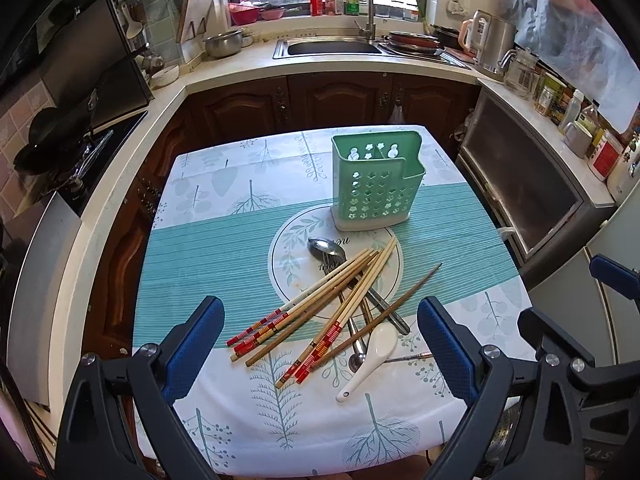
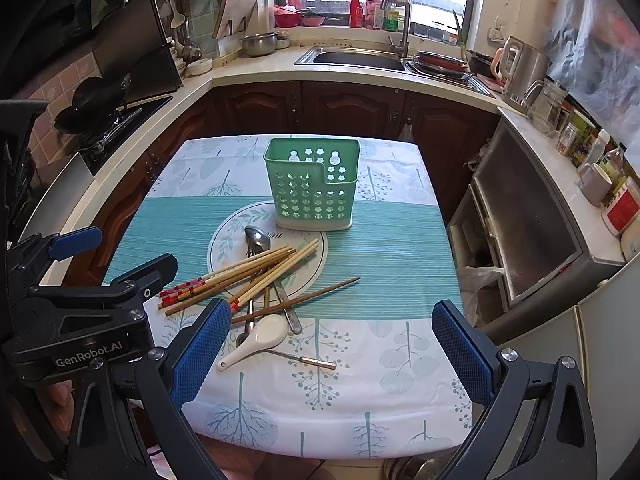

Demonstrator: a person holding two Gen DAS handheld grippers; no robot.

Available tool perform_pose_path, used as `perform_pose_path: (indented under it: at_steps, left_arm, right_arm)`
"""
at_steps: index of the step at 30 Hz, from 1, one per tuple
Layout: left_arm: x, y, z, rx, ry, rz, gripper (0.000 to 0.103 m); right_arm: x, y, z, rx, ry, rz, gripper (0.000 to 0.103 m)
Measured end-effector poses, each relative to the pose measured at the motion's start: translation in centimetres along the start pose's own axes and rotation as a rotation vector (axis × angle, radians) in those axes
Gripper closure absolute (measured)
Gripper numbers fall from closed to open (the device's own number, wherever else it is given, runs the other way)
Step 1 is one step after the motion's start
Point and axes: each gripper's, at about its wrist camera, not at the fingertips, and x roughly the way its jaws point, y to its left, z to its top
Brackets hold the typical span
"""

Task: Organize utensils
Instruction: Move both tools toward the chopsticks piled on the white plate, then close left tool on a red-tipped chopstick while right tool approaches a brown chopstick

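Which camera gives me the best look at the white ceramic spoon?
Left wrist: the white ceramic spoon lies whole between the open fingers. In the right wrist view, the spoon shows smaller, beside the near finger.

Both grippers, left [image 1: 320, 334] and right [image 2: 332, 340], have black frames, blue textured pads [image 1: 192, 350], silver screws; left one reads "GenRobot.AI" at 9 o'clock.

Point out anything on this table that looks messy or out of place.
The chopsticks, metal spoon and white ceramic spoon lie in a crossed heap on the tablecloth, while the green holder behind them appears empty. Nothing looks spilled or broken.
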Motion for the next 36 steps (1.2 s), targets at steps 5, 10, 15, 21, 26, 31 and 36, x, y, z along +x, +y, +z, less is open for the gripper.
perform_pose_path:
  at_steps: [5, 10, 15, 21, 26, 31, 36]
  left_arm:
    - [-0.1, 0.1, 0.5, 0.030, -0.010, -0.008, 0.007]
    - [0.0, 0.4, 1.2, 0.040, -0.019, -0.017, 0.007]
    - [0.0, 1.0, 2.5, 0.042, -0.040, -0.048, 0.007]
    - [0.2, 1.4, 4.2, 0.067, -0.060, -0.071, 0.007]
    - [1.0, 1.8, 5.2, 0.106, -0.064, -0.090, 0.007]
    - [2.5, 2.6, 5.9, 0.128, -0.034, -0.116, 0.007]
    - [4.9, 3.7, 6.1, 0.163, 0.021, -0.141, 0.007]
  right_arm:
    - [-0.1, -0.2, 0.5, 0.014, -0.011, -0.013, 0.001]
    - [-0.2, 0.1, 1.4, 0.011, -0.022, -0.025, 0.001]
    - [-0.5, 0.5, 2.6, 0.003, -0.041, -0.042, 0.001]
    - [-1.0, 1.0, 4.3, 0.000, -0.067, -0.070, 0.001]
    - [-1.0, 1.4, 5.3, 0.003, -0.066, -0.094, 0.001]
    - [-0.1, 2.1, 6.0, 0.008, -0.036, -0.108, 0.001]
    - [2.1, 2.5, 6.0, 0.044, 0.022, -0.114, 0.001]
